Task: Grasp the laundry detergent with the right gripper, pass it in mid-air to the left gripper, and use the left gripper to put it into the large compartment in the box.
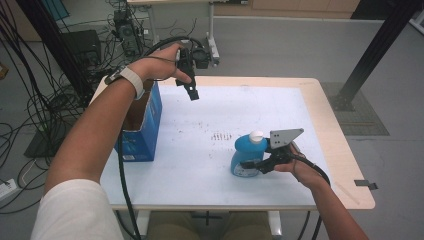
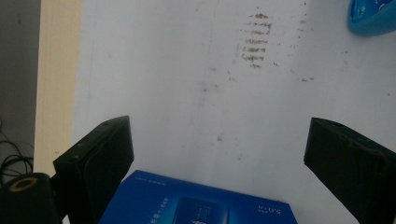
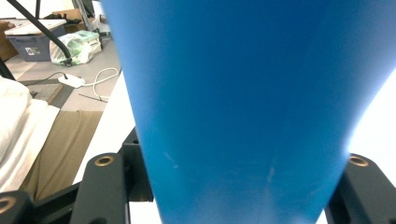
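A blue bottle (image 1: 247, 156) with a white cap (image 1: 256, 135) stands upright at the front right of the table. My right gripper (image 1: 251, 165) is shut on its lower body from the right. In the right gripper view the bottle's blue wall (image 3: 243, 93) sits between the two jaws and touches both. My left gripper (image 1: 192, 93) hangs in the air over the back left of the table, open with nothing between its fingers. In the left gripper view it (image 2: 219, 158) looks down past the blue box (image 2: 196, 200), and the bottle (image 2: 373, 16) lies at the top right.
An open blue cardboard box (image 1: 142, 125) stands at the table's left edge under my left forearm. Brown stains (image 1: 220, 136) mark the white table sheet (image 1: 225, 100). Cables (image 1: 30, 100) cover the floor at the left. A black post (image 1: 375, 50) rises at the right.
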